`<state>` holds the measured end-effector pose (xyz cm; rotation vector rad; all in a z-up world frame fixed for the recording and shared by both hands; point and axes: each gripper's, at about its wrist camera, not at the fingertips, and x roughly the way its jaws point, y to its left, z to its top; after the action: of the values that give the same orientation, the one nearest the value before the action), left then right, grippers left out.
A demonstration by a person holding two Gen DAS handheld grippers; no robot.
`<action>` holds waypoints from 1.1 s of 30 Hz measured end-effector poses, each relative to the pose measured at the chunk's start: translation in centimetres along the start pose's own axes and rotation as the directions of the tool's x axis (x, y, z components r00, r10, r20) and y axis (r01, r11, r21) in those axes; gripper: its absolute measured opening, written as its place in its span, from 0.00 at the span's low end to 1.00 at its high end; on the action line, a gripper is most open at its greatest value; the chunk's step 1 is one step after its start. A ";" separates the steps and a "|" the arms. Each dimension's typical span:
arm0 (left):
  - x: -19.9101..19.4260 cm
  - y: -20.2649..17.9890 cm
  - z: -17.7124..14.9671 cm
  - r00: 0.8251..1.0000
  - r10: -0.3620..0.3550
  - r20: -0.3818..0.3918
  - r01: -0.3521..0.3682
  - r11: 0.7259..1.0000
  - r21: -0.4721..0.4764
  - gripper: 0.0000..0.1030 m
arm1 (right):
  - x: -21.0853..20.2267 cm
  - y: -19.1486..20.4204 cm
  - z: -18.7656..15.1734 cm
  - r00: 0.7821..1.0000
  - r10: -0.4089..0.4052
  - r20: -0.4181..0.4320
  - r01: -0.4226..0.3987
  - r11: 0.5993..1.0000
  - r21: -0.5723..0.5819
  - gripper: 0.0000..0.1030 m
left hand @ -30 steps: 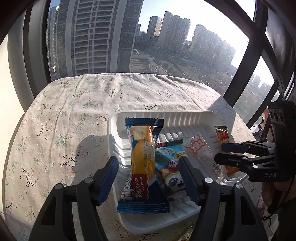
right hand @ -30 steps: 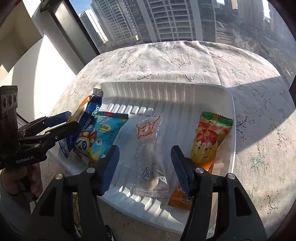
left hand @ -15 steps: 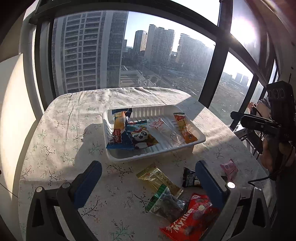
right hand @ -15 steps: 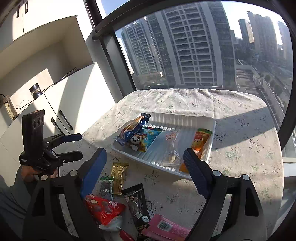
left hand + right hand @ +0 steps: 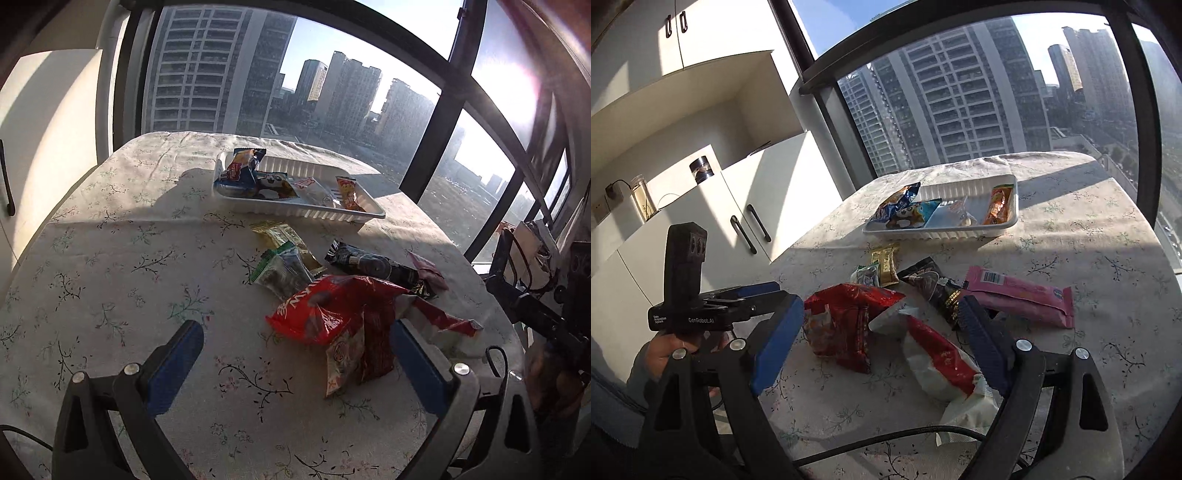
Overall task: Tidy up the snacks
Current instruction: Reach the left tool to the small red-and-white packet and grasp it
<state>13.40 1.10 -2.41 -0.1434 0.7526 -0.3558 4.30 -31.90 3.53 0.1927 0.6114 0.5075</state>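
Fingers point(image 5: 177, 363) of the left gripper point(image 5: 295, 354) wide apart, blue pads facing each other, nothing held. Fingers point(image 5: 777, 343) of the right gripper point(image 5: 882, 343) wide apart too, nothing held. Both grippers up over the near end of the table point(image 5: 110, 258), tilted down toward the flowery cloth. Hand point(image 5: 665, 350) under the left gripper, seen from the right camera.

White tray point(image 5: 295, 214) at the far end of the table, near the big window point(image 5: 332, 92). Four snacks inside, in a row:
- blue and yellow cake pack point(image 5: 240, 170) at the left end, its top up over the rim
- blue panda pack point(image 5: 275, 186) next, touching the cake pack
- clear pack point(image 5: 308, 188) after that
- orange pack point(image 5: 349, 197) at the right end

More snacks loose on the cloth, between the tray and the grippers. Gold pack point(image 5: 280, 236) closest to the tray. Green pack point(image 5: 282, 271) touching its near end. Black pack point(image 5: 369, 264) to the right of those two. Pink pack point(image 5: 1019, 295) just beside the black one, further right. Big crumpled red bag point(image 5: 332, 310) nearest the grippers, right in front of both. Red and white pack point(image 5: 942, 365) just beside the red bag. Small white pack point(image 5: 341, 362) at the near edge of the red bag, touching it.

White cupboards point(image 5: 757, 206) off to the left of the table. Tall buildings outside the glass.
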 end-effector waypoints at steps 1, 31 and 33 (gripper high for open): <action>0.1 0.0 -0.5 1.000 0.000 -0.003 0.000 1.000 -0.008 1.00 | -0.2 0.6 -0.7 1.000 -0.008 0.000 0.008 1.000 -0.006 0.82; 4.8 -2.1 -2.3 0.988 -0.121 -0.094 0.118 0.992 -0.044 0.17 | 4.2 2.2 -3.5 0.989 0.095 -0.110 -0.089 0.994 0.056 0.72; 4.7 -1.9 -2.2 0.989 -0.122 -0.087 0.118 0.992 -0.049 0.17 | 4.5 2.2 -3.5 0.989 0.094 -0.117 -0.087 0.994 0.060 0.72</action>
<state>14.51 -2.40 -6.57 -0.2153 0.8433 -0.4627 4.55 -27.61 -0.85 0.2439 0.7367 0.5935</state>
